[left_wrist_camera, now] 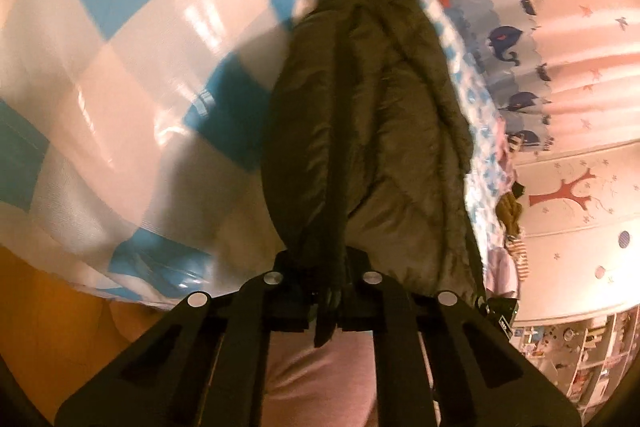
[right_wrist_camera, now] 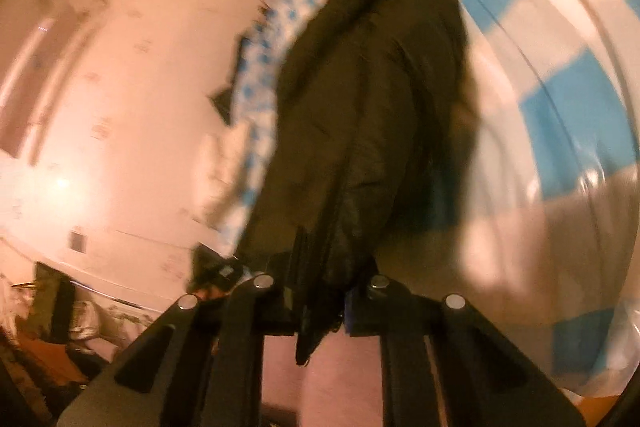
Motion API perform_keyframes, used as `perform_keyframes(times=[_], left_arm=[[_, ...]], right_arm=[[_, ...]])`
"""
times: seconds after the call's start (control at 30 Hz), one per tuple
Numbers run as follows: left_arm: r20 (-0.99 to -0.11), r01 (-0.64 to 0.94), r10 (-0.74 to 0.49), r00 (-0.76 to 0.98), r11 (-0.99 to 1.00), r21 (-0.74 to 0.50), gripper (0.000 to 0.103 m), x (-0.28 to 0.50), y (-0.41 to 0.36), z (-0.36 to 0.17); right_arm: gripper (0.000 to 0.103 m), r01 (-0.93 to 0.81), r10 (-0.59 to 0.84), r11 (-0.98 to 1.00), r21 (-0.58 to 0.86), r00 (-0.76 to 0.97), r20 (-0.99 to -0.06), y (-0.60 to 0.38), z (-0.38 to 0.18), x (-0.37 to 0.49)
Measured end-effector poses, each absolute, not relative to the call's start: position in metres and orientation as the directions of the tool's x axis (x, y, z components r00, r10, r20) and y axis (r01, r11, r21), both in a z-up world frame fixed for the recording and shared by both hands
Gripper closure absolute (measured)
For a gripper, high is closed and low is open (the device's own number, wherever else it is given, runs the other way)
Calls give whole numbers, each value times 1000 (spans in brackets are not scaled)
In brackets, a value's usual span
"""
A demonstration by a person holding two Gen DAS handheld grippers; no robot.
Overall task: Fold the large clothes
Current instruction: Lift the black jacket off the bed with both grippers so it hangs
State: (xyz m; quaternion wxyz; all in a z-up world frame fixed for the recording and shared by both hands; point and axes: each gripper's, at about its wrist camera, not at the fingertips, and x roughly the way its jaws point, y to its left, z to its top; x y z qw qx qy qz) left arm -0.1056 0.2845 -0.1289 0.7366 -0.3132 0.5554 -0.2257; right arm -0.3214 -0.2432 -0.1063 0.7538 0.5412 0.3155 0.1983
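A large dark olive padded jacket [left_wrist_camera: 372, 131] hangs lifted over a bed with a blue and white checked cover [left_wrist_camera: 120, 67]. My left gripper [left_wrist_camera: 326, 291] is shut on one edge of the jacket, a strip of fabric poking back between the jaws. In the right wrist view the same jacket [right_wrist_camera: 372, 107] hangs bunched in front of the camera. My right gripper [right_wrist_camera: 320, 303] is shut on another edge of it. The checked cover [right_wrist_camera: 560, 99] lies to the right there. The jacket's far end is blurred.
A curtain with whale print [left_wrist_camera: 504, 39] and a pink wall with a tree sticker [left_wrist_camera: 576, 191] stand at the right. Shelves with small items [left_wrist_camera: 580, 355] are at lower right. Pink cloth [left_wrist_camera: 320, 379] lies under the left gripper. A pink wall [right_wrist_camera: 120, 87] fills the right view's left side.
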Motion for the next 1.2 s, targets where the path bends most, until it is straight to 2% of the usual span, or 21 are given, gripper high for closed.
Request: perform_keyframes(times=[0.2, 0.33, 0.43, 0.47, 0.5, 0.53, 0.57, 0.6, 0.63, 0.7, 0.8, 0.9, 1.0, 1.2], left_arm=[[-627, 83, -729, 275, 668, -739, 97, -126, 275, -77], [-598, 120, -764, 243, 635, -763, 97, -154, 281, -55], [-607, 136, -771, 192, 634, -761, 96, -180, 291, -58], [-623, 142, -767, 151, 641, -755, 93, -187, 292, -67], [-641, 141, -759, 115, 651, -746, 86, -191, 293, -78], [-656, 126, -750, 87, 661, -740, 80, -194, 297, -90], [-664, 97, -745, 65, 667, -739, 70, -196, 301, -104], [-664, 74, -745, 62, 667, -741, 63, -196, 307, -115], [-655, 56, -752, 71, 658, -751, 62, -196, 313, -122], [-599, 20, -793, 113, 605, -796, 52, -193, 329, -133], [-565, -1, -812, 143, 571, -821, 39, -191, 345, -142], [-524, -21, -838, 151, 527, -850, 35, -189, 347, -152], [-521, -20, -840, 149, 525, -851, 27, -189, 340, -158], [-538, -48, -837, 104, 536, -843, 26, -184, 316, -180]], right_arm=[[88, -82, 629, 299, 951, 767, -131, -263, -61, -348], [88, -117, 642, 312, 943, 758, -118, -263, -42, -377], [88, -115, 673, 318, 941, 726, -139, -265, -43, -405], [86, -100, 691, 322, 941, 705, -162, -263, -49, -412], [85, -82, 703, 322, 943, 688, -180, -260, -55, -414], [76, -46, 711, 328, 943, 670, -215, -260, -67, -419], [53, -18, 716, 320, 947, 659, -229, -263, -78, -422], [42, 10, 722, 298, 954, 651, -233, -266, -90, -424], [33, 33, 722, 286, 958, 649, -238, -269, -98, -427], [33, 72, 724, 232, 970, 654, -221, -280, -117, -432], [33, 83, 724, 186, 979, 662, -194, -290, -131, -431], [31, 98, 746, 179, 979, 635, -200, -289, -142, -424], [29, 96, 765, 170, 981, 615, -193, -284, -147, -414], [25, 94, 790, 179, 979, 579, -200, -277, -152, -400]])
